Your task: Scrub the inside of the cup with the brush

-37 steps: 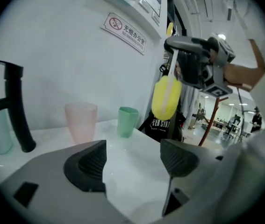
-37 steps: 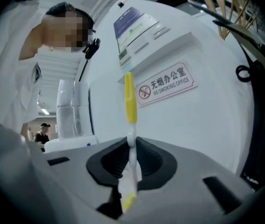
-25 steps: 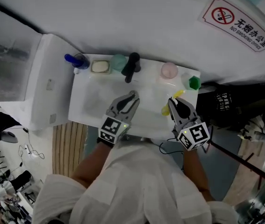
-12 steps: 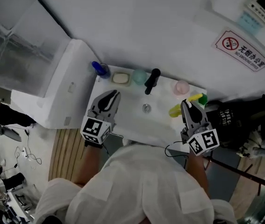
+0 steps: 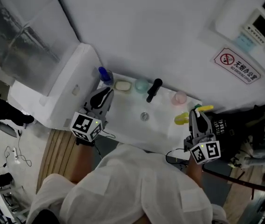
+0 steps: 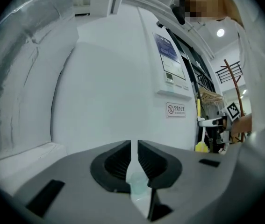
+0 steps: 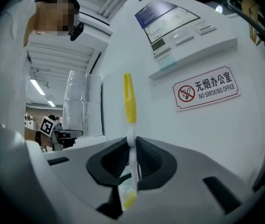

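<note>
A pale teal cup (image 5: 141, 85) stands on the back ledge of the white sink (image 5: 127, 120), left of the black tap (image 5: 153, 89). My left gripper (image 5: 107, 92) hovers over the sink's left end, apart from the cup, its jaws shut with nothing between them (image 6: 134, 148). Through the slit below them the teal cup (image 6: 138, 185) shows faintly. My right gripper (image 5: 195, 115) is shut on the brush (image 5: 182, 119) at the sink's right end. In the right gripper view the brush's yellow handle (image 7: 129, 99) stands up out of the gripper (image 7: 133, 146).
On the sink ledge are a blue bottle (image 5: 105, 73), a soap dish (image 5: 122, 85), a pink cup (image 5: 180, 97) and a green thing (image 5: 197, 107). A white cabinet (image 5: 62, 94) adjoins the sink on the left. On the wall hang a no-smoking sign (image 5: 236, 65) and a control panel (image 7: 179, 31).
Both grippers have risen. The left one moved from the middle of the sink to its left end and its jaws closed. The right one still holds the brush.
</note>
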### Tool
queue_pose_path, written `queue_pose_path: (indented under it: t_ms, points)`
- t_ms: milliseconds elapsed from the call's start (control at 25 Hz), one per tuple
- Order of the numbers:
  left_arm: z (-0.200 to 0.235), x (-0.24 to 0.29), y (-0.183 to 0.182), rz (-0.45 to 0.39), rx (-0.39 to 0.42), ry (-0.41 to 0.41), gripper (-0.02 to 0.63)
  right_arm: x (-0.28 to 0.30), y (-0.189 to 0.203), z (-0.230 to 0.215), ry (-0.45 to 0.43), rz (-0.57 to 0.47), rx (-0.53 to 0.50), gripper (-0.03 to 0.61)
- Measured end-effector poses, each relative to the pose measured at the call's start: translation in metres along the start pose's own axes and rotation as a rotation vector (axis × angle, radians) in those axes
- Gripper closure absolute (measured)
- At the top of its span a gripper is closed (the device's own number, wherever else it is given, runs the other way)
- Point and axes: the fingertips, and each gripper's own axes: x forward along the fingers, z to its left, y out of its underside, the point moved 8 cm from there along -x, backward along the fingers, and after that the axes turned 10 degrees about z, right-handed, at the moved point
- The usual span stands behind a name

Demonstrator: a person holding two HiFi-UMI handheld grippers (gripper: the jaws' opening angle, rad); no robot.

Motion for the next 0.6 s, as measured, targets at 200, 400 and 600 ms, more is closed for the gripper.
queue_pose_path:
  t_ms: [200,400,600]
  points:
    - [0.008,-0.003,0.008,0.005,-0.022,0.005,0.569,0.002,0.002,0.008,0.007,0.016,-0.006,0.54]
    - [0.013,-0.003,0.013,0.01,-0.036,0.023,0.569,0.006,0.0,0.015,0.011,0.025,-0.028,0.54]
    - [0.016,-0.003,0.017,0.011,-0.051,0.036,0.569,0.008,0.001,0.022,0.017,0.036,-0.027,0.54]
